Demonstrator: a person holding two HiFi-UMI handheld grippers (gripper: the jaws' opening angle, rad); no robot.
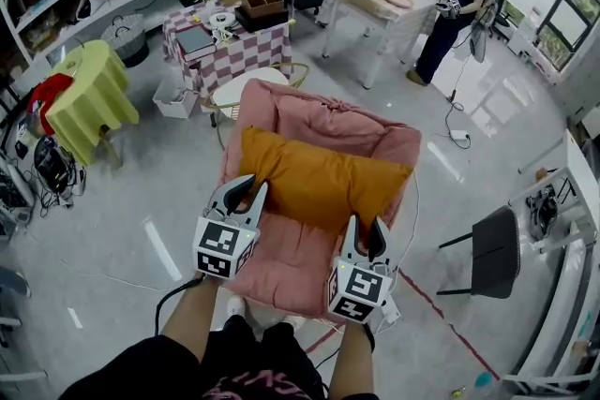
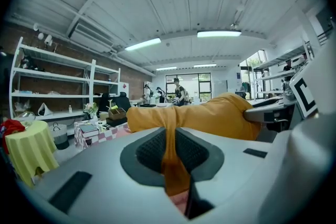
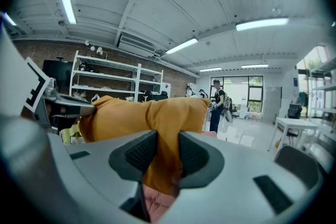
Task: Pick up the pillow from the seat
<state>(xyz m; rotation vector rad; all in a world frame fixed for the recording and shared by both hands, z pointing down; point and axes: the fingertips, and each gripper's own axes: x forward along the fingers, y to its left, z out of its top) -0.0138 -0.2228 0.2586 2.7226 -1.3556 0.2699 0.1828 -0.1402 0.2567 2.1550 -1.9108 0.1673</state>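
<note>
An orange pillow [image 1: 319, 183] hangs above the pink cushioned seat [image 1: 291, 253] of an armchair, held by both grippers at its near edge. My left gripper [image 1: 246, 192] is shut on the pillow's near left corner; its orange fabric [image 2: 170, 152] is pinched between the black pads. My right gripper [image 1: 367, 234] is shut on the near right corner, and a thicker fold of fabric [image 3: 164, 157] fills its jaws. Each gripper view shows the pillow [image 2: 210, 115] [image 3: 142, 113] stretching towards the other gripper.
The pink armchair [image 1: 323, 122] stands on a grey floor. Behind it are a checkered table [image 1: 239, 51] with boxes, a yellow-draped stool [image 1: 89, 94] at left and a black chair [image 1: 492, 253] at right. A person [image 1: 450, 14] stands by a far table.
</note>
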